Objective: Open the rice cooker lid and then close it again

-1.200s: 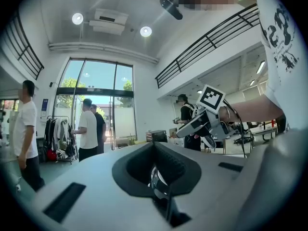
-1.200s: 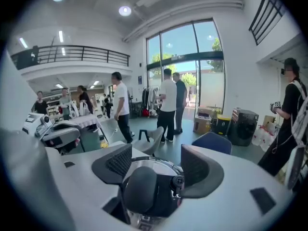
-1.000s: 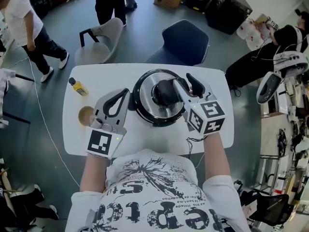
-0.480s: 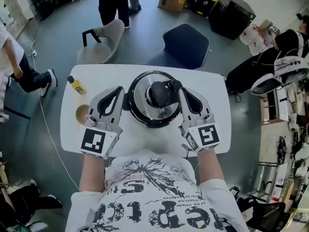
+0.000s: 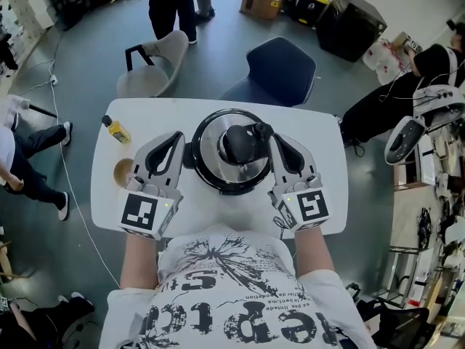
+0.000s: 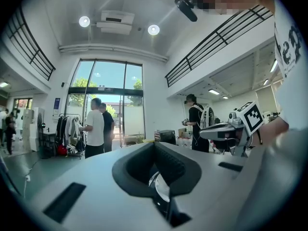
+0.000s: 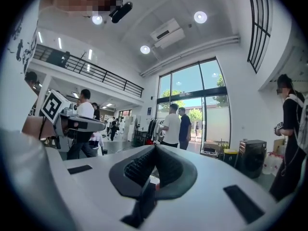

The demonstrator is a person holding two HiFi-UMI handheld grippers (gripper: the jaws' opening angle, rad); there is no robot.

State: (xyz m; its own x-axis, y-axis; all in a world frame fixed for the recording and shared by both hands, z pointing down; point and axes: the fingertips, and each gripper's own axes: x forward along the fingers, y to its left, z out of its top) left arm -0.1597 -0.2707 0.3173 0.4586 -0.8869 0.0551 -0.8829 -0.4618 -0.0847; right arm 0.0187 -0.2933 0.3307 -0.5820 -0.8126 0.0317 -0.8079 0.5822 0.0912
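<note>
The black rice cooker (image 5: pixel 234 151) stands mid-table with its steel lid (image 5: pixel 218 155) down and a black knob (image 5: pixel 240 142) on top. My right gripper (image 5: pixel 270 138) lies level just right of the knob, jaws shut with nothing seen between them; its tips (image 7: pixel 155 148) meet in the right gripper view. At the cooker's left side my left gripper (image 5: pixel 179 137) is also shut and empty, its tips (image 6: pixel 155 146) closed. A sliver of the lid (image 6: pixel 161 189) shows through its loop.
On the white table (image 5: pixel 218 206), a yellow bottle (image 5: pixel 116 131) and a brown cup (image 5: pixel 125 171) sit left of my left gripper. A grey chair (image 5: pixel 156 64) and a dark blue chair (image 5: pixel 280 64) stand beyond the far edge. People stand around the room.
My right gripper closed its jaws and drew off the lid's knob to the cooker's right side. The left gripper stayed put. A person at the left walked on.
</note>
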